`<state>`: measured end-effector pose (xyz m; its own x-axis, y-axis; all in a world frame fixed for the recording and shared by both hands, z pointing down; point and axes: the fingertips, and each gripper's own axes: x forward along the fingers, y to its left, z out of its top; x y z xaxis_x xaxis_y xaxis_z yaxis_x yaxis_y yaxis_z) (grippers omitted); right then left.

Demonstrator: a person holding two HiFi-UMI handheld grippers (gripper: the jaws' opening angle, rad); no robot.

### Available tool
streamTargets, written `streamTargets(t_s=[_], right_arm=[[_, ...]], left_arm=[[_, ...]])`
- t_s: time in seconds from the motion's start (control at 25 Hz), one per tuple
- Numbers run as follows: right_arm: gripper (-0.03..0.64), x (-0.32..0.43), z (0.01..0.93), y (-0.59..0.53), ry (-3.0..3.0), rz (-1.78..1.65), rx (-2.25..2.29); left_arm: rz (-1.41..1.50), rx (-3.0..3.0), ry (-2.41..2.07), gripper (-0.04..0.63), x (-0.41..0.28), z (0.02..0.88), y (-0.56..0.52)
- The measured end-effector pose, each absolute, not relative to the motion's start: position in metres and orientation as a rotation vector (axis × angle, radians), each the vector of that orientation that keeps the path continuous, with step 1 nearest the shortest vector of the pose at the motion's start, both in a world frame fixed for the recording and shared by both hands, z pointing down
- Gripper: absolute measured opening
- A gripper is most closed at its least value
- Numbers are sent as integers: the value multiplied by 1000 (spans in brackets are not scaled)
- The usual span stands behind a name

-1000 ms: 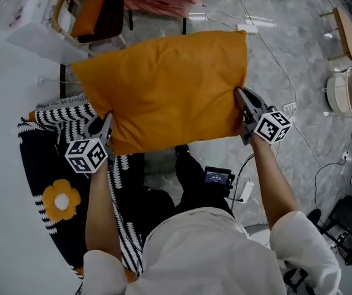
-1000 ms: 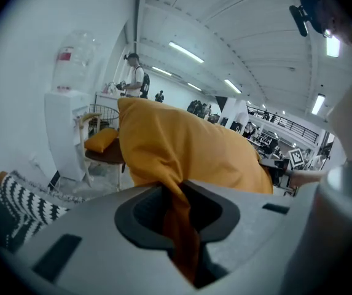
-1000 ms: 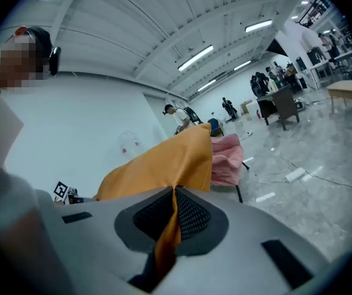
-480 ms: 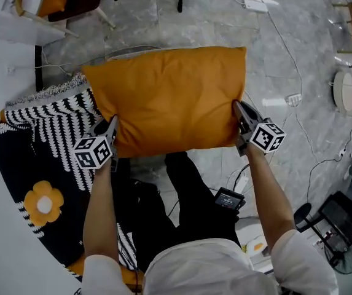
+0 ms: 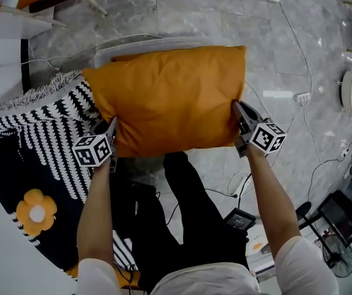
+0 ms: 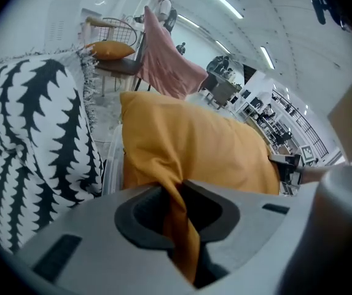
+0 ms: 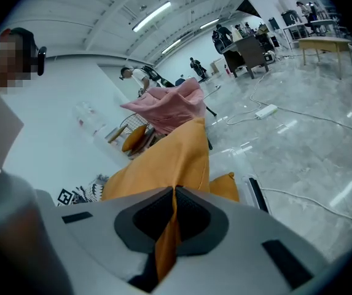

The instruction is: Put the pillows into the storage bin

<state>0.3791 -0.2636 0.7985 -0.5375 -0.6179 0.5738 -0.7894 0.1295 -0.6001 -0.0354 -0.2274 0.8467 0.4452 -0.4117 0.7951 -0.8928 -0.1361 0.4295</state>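
Note:
I hold a large orange pillow (image 5: 169, 100) flat between both grippers, just above a clear storage bin (image 5: 132, 43) whose rim shows past the pillow's far edge. My left gripper (image 5: 111, 126) is shut on the pillow's near left corner, and the fabric bunches between its jaws (image 6: 176, 195). At the near right corner, my right gripper (image 5: 236, 107) is shut on a fold of the same orange pillow (image 7: 163, 158). The corner of a second orange pillow (image 7: 226, 186) shows by the bin's rim (image 7: 255, 192).
A black-and-white zigzag throw (image 5: 46, 134) with a yellow flower lies at the left, close to the bin. Cables and a power strip (image 5: 280, 94) cross the marble floor on the right. A chair with an orange cushion (image 6: 111, 49) and a pink cloth (image 6: 169, 66) stand beyond.
Both grippers have come down with the orange pillow still held. The clear bin's rim has come into view beneath the pillow's far edge.

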Motion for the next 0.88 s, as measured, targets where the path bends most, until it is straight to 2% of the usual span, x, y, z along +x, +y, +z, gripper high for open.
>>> streamTargets(t_s=[0.48, 0.56, 0.68, 0.88], right_arm=[[34, 387, 854, -292, -2173, 1393, 1426], [35, 387, 867, -293, -2142, 1324, 1421], [40, 388, 874, -296, -2099, 1187, 1438], [43, 353, 837, -298, -2261, 1066, 1389]], left_arm=[[699, 1747, -1119, 81, -31, 898, -271], [754, 1731, -1144, 117, -37, 909, -274], [845, 1660, -1238, 232, -57, 922, -271], [853, 1811, -1262, 245, -47, 890, -250]])
